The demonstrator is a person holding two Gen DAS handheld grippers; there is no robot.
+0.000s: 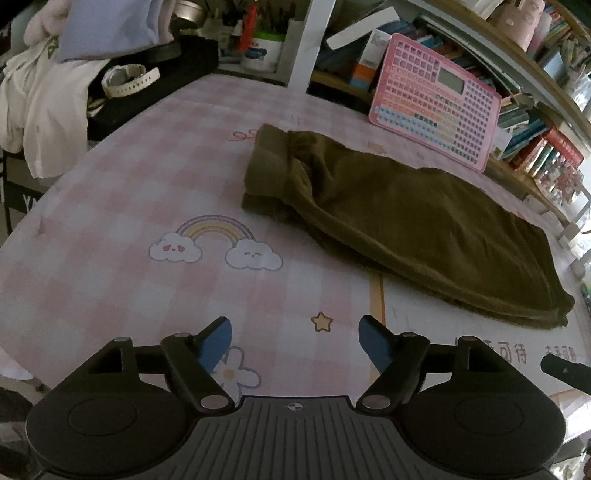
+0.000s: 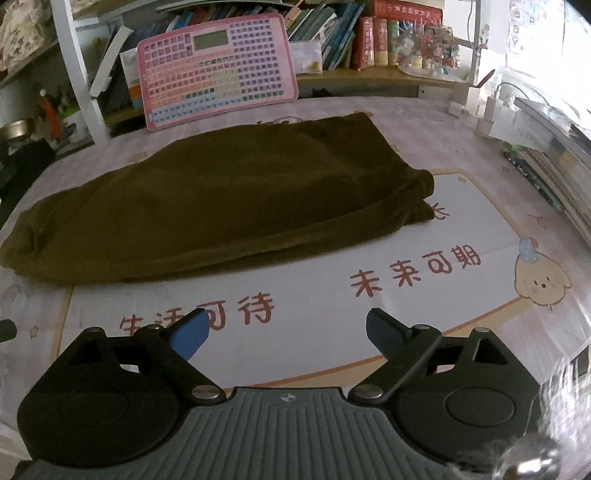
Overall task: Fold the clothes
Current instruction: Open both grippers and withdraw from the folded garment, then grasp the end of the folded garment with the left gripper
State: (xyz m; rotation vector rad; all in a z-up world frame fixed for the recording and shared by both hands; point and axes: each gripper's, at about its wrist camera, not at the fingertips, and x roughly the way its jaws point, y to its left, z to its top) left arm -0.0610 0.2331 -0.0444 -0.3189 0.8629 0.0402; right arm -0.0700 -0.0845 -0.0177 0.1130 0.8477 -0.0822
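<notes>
An olive-green pair of trousers (image 1: 413, 218) lies flat on the pink checked table mat (image 1: 110, 288), folded lengthwise, its waistband end at the left in the left wrist view. The right wrist view shows it (image 2: 221, 199) stretched across the table's middle. My left gripper (image 1: 295, 332) is open and empty, low over the mat, well short of the trousers. My right gripper (image 2: 286, 325) is open and empty over the white printed panel (image 2: 332, 280), in front of the trousers.
A pink keyboard-like toy board (image 2: 216, 70) leans against the shelf behind the trousers. Books fill the shelves (image 2: 388, 33). White clothes (image 1: 40, 110) and a white watch (image 1: 127, 79) on a black item lie at the far left. A stack of books (image 2: 554, 166) lies at the right.
</notes>
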